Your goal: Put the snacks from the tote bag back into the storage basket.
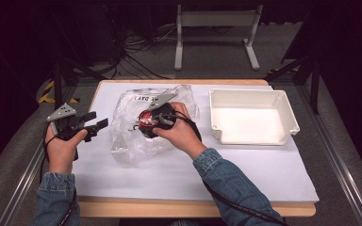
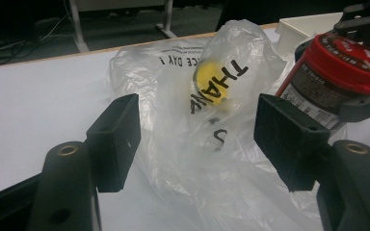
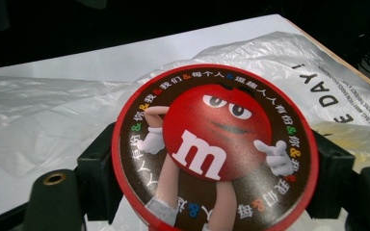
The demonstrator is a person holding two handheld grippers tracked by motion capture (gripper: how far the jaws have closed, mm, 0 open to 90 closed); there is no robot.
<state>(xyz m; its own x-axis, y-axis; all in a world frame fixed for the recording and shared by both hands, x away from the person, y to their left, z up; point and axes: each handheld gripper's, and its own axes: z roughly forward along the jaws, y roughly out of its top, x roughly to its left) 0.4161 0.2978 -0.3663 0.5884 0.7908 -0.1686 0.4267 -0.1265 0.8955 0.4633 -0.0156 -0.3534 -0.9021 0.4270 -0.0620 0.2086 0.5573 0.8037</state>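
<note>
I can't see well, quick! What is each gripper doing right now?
Left gripper: open, jaws wide apart, holding nothing.
Right gripper: shut on the round red-lidded candy tub.

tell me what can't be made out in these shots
- Yellow thing inside the plastic bag, left gripper view: crumpled film blurs it, so what it is cannot be told.
- Candy tub body, right gripper view: hidden behind its own lid and cut by the bottom edge.
- Tub side label, left gripper view: print too small to read.
- Bag lettering, high view: partly covered by the right gripper.
- White tray inside near wall, high view: hidden by its rim.
</note>
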